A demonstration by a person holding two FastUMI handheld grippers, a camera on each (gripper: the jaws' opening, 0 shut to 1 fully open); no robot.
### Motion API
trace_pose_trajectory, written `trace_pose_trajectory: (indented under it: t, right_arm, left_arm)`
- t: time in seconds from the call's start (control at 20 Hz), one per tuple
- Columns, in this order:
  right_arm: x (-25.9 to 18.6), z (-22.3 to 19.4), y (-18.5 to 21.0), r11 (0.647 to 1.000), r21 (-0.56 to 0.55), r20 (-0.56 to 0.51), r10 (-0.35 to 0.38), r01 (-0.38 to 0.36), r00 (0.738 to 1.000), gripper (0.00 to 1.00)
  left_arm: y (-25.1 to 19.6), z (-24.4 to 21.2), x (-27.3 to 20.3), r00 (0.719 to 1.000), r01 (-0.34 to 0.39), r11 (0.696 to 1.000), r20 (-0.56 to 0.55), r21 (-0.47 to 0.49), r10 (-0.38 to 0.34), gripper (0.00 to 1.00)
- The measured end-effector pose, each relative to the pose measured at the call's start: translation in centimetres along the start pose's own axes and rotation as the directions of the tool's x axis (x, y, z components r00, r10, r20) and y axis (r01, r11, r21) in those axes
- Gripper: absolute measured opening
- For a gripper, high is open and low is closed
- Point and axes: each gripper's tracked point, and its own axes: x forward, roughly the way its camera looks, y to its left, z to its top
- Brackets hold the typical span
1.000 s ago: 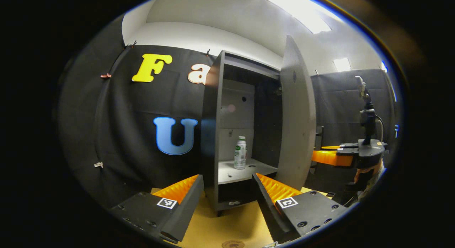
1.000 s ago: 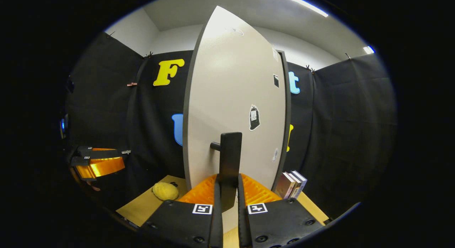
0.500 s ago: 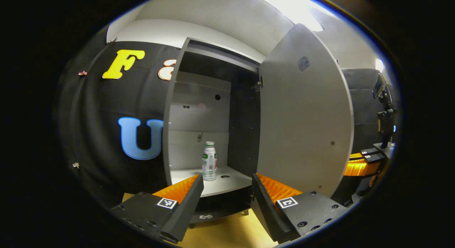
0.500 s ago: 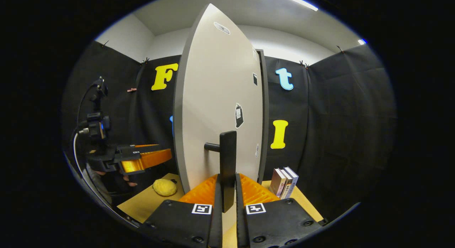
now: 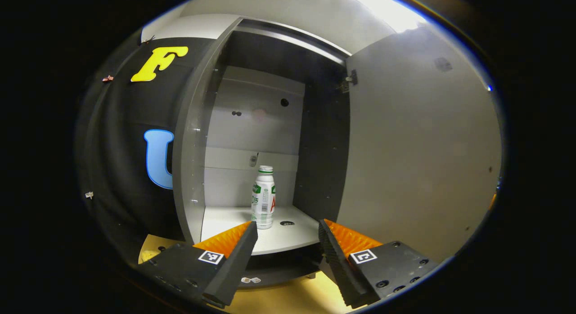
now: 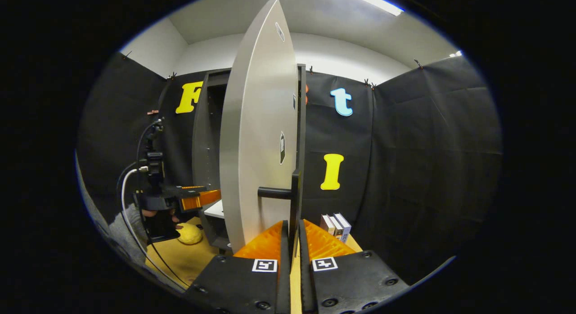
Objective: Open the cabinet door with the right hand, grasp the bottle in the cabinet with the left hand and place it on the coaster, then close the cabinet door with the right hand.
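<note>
A white bottle (image 5: 263, 198) with a green-and-white label stands upright on the pale shelf (image 5: 279, 236) inside the dark cabinet (image 5: 193, 138). My left gripper (image 5: 284, 235) is open just in front of the shelf edge, the bottle a little beyond and left of its middle. The cabinet door (image 6: 256, 138) is swung wide open. My right gripper (image 6: 292, 231) is shut on the door's black handle (image 6: 294, 201). In the right gripper view the left gripper (image 6: 198, 199) is at the cabinet opening, held by a hand (image 6: 157, 224).
A yellow soft object (image 6: 189, 233) lies on the wooden table (image 6: 180, 260) left of the cabinet. Several books (image 6: 335, 226) stand to the right of the cabinet. The open door (image 5: 418, 161) stands close along the right of my left gripper.
The door has swung further open with my right gripper on its handle. My left gripper has moved closer to the cabinet, up to the shelf edge.
</note>
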Motion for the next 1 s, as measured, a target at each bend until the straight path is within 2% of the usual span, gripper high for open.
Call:
trace_pose_trajectory:
  t: [0.2,0.4,0.55,0.7,0.8,0.9,0.95,1.0]
  right_arm:
    - [0.0,0.1,-0.3,0.998,-0.01,-0.015,0.066,-0.066,0.998,0.15]
    - [-0.5,0.3,-1.2,0.996,-0.015,-0.022,0.084,-0.084,0.996,0.14]
    - [-0.1,0.1,-3.8,0.998,-0.01,-0.028,0.056,-0.056,0.998,0.13]
    - [-0.2,0.1,-5.8,1.0,0.027,-0.034,0.018,-0.017,0.999,0.09]
    - [-0.1,0.1,-5.4,0.996,0.075,-0.038,0.053,-0.05,0.998,0.1]
    - [-0.3,0.2,-5.2,0.993,0.071,-0.032,0.092,-0.089,0.995,0.14]
    - [-0.4,0.0,-5.3,0.993,0.067,-0.034,0.103,-0.1,0.994,0.03]
    - [-0.4,-0.1,-5.4,0.993,0.065,-0.039,0.105,-0.103,0.994,0.03]
  left_arm:
    - [1.5,0.5,3.9,0.998,-0.06,0.997,0.028,0.05,0.059,0.87]
    - [2.2,0.7,9.2,0.997,-0.061,0.995,0.059,0.074,0.056,0.87]
    - [3.2,0.5,13.1,0.995,-0.077,0.994,0.077,0.083,0.071,0.87]
    - [3.6,-0.4,16.4,0.997,-0.051,0.997,0.068,0.053,0.048,0.87]
    - [4.2,-1.5,18.4,0.998,-0.056,0.997,0.041,0.056,0.053,0.85]
    - [5.0,-2.3,19.9,0.996,-0.08,0.995,0.03,0.061,0.078,0.85]
    - [5.2,-2.3,20.5,0.996,-0.087,0.994,0.03,0.059,0.085,0.87]
    - [5.4,-2.4,21.1,0.996,-0.09,0.994,0.029,0.061,0.088,0.85]
